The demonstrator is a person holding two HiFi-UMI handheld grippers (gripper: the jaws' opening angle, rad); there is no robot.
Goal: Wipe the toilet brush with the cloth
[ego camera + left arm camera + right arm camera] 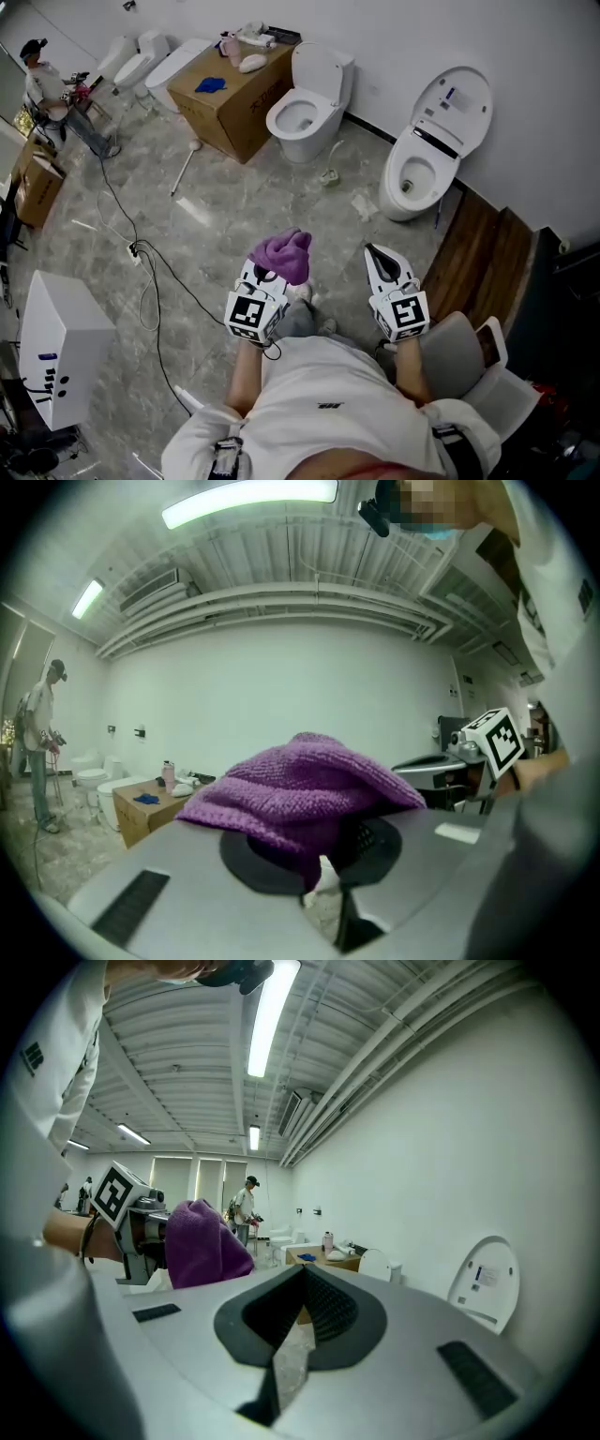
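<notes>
In the head view, a bystander (49,86) stands at ten o'clock by more white toilets. At eight o'clock a white box (56,342) sits on the floor (234,211), and a black cable (159,272) runs past it toward the middle. A white stick with a rounded head (184,167) lies on the floor at eleven o'clock, just beside the cardboard box (234,103). It may be the toilet brush, but it is too small to tell. The box carries a blue item, a pink bottle and some white things.

The left tool (274,272) is at the centre, nearly level, with its jaws clamped on the purple cloth (284,253). The cloth bunches up over the tips and droops to both sides. It is well apart from the stick.

A toilet (305,112) with its lid raised stands at twelve o'clock, against the right side of the cardboard box.

The right tool (380,255) is at four o'clock from the cloth and near it, also nearly level. Its jaws are fully closed, pad against pad, with nothing between them.

A second toilet (427,159), with its seat and lid up, stands at two o'clock by the wall. A wooden panel (478,248) lies at three o'clock.
</notes>
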